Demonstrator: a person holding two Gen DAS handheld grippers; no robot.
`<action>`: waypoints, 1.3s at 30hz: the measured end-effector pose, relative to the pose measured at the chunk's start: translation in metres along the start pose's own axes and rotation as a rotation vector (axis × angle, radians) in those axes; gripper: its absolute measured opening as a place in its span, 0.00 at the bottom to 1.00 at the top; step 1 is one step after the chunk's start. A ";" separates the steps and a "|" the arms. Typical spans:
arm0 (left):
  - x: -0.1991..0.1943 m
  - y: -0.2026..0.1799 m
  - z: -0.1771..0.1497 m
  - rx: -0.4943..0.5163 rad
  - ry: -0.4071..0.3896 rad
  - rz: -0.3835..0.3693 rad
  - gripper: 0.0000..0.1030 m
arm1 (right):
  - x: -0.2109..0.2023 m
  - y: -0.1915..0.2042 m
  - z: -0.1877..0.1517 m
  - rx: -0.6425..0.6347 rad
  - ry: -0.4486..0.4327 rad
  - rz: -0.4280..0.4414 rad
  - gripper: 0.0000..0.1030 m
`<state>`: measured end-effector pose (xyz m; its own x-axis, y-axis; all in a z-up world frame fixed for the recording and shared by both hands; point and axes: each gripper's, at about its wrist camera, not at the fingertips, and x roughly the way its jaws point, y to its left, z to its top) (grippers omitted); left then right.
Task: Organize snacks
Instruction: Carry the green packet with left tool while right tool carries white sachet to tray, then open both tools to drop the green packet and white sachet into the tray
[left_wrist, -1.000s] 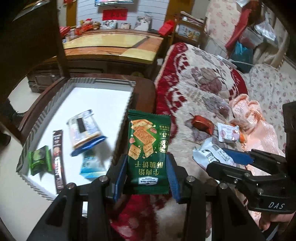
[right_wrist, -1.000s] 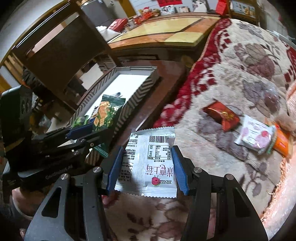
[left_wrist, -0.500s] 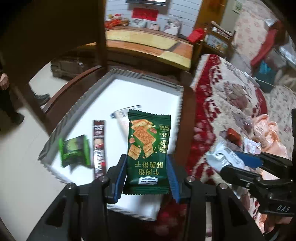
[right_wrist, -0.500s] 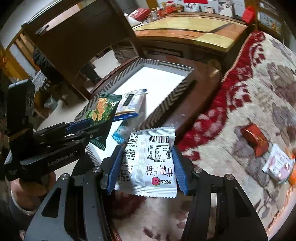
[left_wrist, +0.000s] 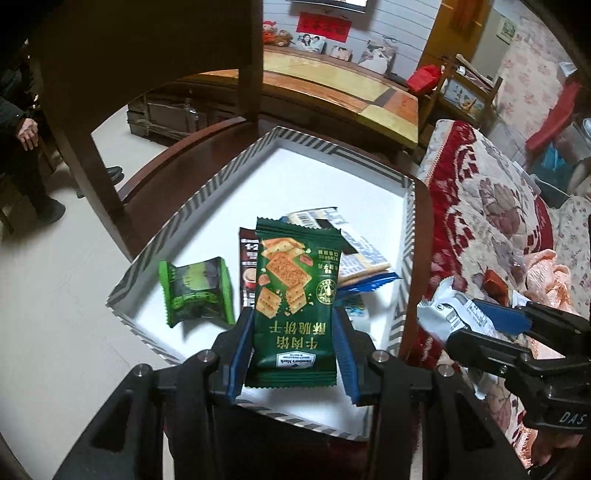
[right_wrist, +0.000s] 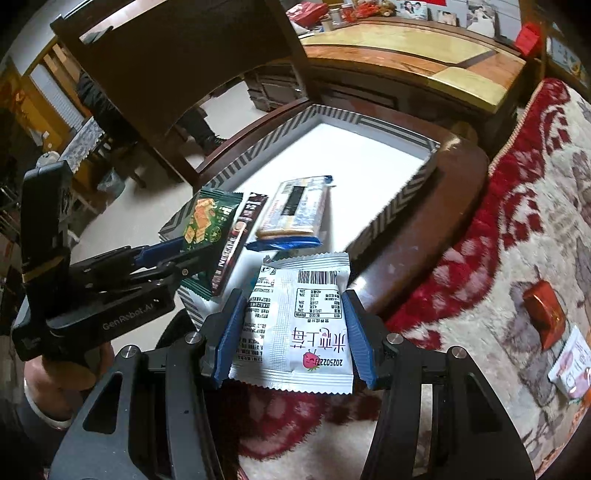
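Over the tray (left_wrist: 236, 173): left fingers (left_wrist: 240, 350) clamping green packet (left_wrist: 295, 295), lengthwise; right fingers (right_wrist: 231, 332) clamping white packet (right_wrist: 295, 325) at near rim.

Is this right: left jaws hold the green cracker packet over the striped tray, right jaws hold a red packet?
Not quite. The right gripper holds a white strawberry packet, not red, as the right wrist view shows. The left gripper does hold the green cracker packet over the striped tray.

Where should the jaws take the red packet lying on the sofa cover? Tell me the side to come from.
Grip the red packet across its narrower width at mid-length, coming from above. It lies flat on the sofa cover, clear of the white packet beside it.
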<state>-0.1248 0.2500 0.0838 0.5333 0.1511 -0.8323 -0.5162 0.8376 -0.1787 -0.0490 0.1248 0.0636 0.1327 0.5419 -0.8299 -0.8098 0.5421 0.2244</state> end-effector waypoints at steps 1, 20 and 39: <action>0.000 0.002 0.000 -0.004 0.001 0.004 0.43 | 0.003 0.002 0.002 -0.005 0.003 0.005 0.51; 0.018 0.025 0.001 -0.047 0.038 0.035 0.43 | 0.075 0.027 0.023 -0.086 0.110 -0.008 0.51; 0.037 0.027 0.003 -0.072 0.080 0.069 0.60 | 0.084 0.010 0.037 0.006 0.110 0.001 0.53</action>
<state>-0.1170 0.2795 0.0503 0.4416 0.1622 -0.8824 -0.5979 0.7865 -0.1547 -0.0244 0.1993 0.0154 0.0680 0.4694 -0.8804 -0.8065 0.5453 0.2284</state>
